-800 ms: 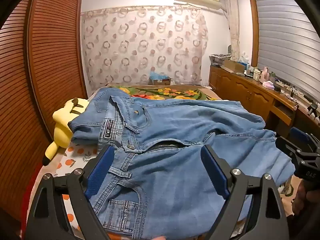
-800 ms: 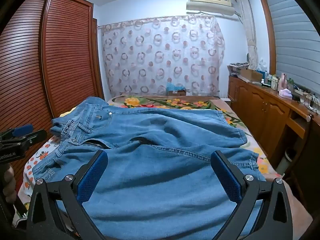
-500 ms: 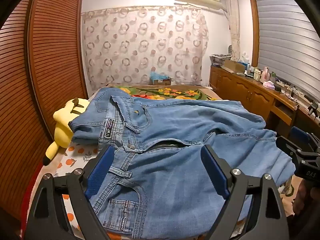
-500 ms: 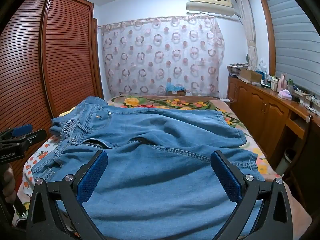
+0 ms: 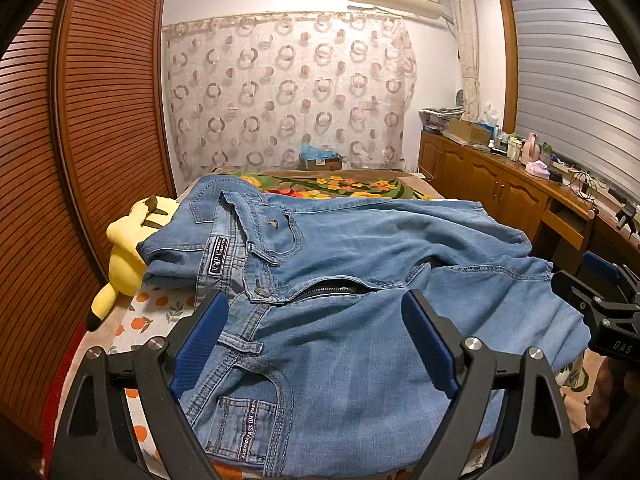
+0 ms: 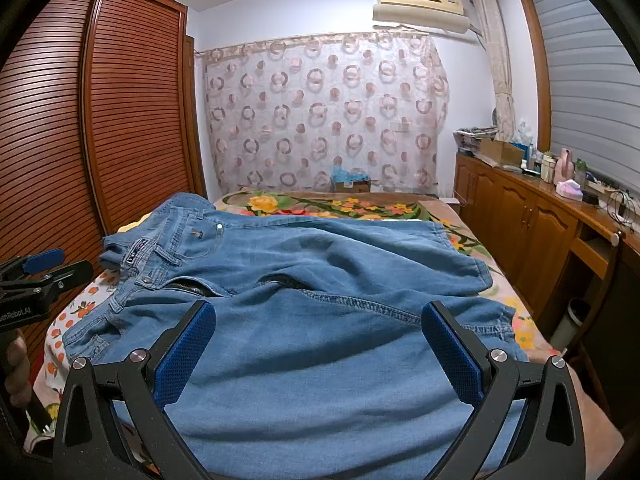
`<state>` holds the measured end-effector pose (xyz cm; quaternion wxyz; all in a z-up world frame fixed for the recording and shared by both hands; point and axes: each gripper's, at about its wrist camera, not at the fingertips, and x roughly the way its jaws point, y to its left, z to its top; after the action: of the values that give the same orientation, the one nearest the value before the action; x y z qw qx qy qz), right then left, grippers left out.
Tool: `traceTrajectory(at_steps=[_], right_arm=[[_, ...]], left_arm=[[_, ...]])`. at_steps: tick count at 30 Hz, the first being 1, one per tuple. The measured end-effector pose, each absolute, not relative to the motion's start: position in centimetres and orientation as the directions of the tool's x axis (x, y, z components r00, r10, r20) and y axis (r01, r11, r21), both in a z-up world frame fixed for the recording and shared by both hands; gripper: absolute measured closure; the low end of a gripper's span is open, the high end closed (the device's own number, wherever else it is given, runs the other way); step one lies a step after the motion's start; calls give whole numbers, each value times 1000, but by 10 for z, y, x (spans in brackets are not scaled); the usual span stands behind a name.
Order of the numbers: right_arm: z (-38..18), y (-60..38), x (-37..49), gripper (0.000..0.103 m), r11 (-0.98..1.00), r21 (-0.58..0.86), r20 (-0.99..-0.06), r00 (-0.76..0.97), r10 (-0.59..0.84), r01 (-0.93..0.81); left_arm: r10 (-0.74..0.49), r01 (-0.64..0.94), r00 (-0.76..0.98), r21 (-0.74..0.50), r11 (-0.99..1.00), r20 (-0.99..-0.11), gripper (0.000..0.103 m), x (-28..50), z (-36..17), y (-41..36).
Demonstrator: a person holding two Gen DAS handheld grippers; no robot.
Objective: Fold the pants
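Observation:
Light blue denim pants (image 5: 340, 264) lie spread across the bed, waistband to the left, fly unzipped, legs running right. They also show in the right wrist view (image 6: 320, 280). My left gripper (image 5: 316, 300) is open and empty, hovering over the near waistband and pocket. My right gripper (image 6: 320, 312) is open and empty, hovering over the near leg. The right gripper shows at the right edge of the left wrist view (image 5: 600, 292); the left gripper shows at the left edge of the right wrist view (image 6: 36, 276).
A yellow plush toy (image 5: 124, 248) lies left of the waistband by the wooden wardrobe (image 5: 80, 140). The bed has a floral cover (image 6: 340, 206) behind the pants. Wooden cabinets with clutter (image 6: 540, 208) line the right wall. A small box (image 5: 322, 158) sits by the curtain.

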<state>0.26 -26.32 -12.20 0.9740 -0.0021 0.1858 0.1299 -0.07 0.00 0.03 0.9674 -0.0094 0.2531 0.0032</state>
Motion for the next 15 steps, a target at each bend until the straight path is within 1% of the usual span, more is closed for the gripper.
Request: traceTrajectory(at_steps=[15], right_arm=[[-123,-263,3,1,968,43,-362,899,247,-249]], left_arm=[[3,-11,872,-14,1000,-489,14,-1,0,0]])
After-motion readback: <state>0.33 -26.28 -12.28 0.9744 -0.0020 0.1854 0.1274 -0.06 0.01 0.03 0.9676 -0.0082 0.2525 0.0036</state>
